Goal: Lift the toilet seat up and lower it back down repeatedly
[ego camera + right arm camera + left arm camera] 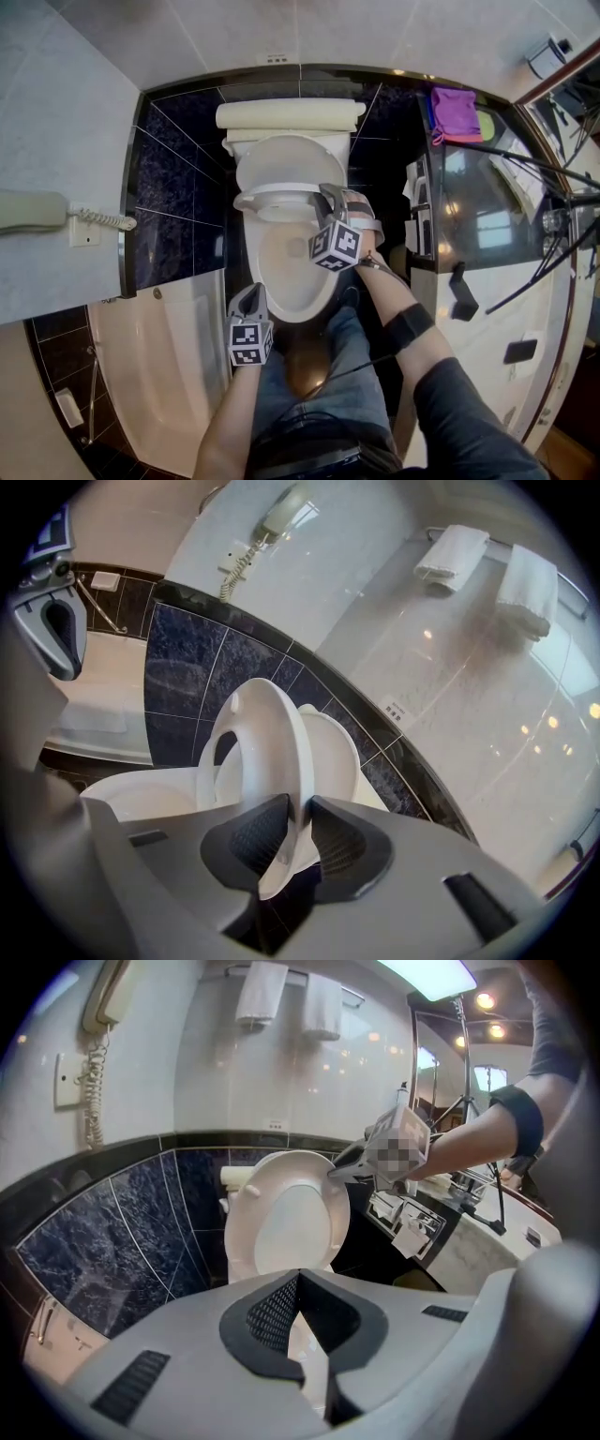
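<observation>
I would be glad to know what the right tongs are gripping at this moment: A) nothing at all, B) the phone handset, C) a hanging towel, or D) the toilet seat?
D: in the right gripper view the right tongs are closed on the edge of the raised toilet seat, with a pad on each face of it.
</observation>
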A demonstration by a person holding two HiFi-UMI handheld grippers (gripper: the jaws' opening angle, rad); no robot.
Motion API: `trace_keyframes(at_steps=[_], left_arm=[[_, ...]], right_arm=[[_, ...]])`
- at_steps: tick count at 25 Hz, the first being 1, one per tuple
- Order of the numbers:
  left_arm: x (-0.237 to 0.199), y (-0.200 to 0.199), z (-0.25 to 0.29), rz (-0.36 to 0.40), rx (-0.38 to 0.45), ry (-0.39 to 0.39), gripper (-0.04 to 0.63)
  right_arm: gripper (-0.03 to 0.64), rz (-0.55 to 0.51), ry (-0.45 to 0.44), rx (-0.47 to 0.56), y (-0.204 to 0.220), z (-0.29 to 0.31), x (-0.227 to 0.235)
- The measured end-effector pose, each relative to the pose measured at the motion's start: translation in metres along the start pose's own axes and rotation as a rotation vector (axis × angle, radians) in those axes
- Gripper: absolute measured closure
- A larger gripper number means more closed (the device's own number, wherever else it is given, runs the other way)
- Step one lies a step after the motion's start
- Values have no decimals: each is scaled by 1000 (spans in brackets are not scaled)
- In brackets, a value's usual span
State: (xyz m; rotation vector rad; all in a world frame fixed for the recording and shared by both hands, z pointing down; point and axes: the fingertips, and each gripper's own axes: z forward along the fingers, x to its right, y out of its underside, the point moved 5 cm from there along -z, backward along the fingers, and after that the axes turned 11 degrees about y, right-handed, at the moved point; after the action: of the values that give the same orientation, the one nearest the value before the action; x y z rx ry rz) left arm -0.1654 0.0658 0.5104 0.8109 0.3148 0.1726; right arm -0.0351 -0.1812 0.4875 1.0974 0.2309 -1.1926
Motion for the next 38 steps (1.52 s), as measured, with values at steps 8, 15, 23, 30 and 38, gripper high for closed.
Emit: trace_keyframes(at_steps=[8, 15, 23, 30, 38], left_arm=[[0, 29, 16, 45, -9, 69, 595], [7, 63, 29, 61, -24, 117, 595], [16, 109, 38, 69, -16, 154, 595], [25, 173, 43, 32, -61, 182, 595], [29, 242, 57, 8, -134, 212, 595]], right_arm=[[526, -52, 44, 8, 13, -68, -60], [529, -119, 19, -11, 38, -126, -136], [515, -169, -8, -51, 74, -163, -219], [500, -233, -66, -93, 107, -179, -282], [518, -230, -139, -157, 141, -195, -338]])
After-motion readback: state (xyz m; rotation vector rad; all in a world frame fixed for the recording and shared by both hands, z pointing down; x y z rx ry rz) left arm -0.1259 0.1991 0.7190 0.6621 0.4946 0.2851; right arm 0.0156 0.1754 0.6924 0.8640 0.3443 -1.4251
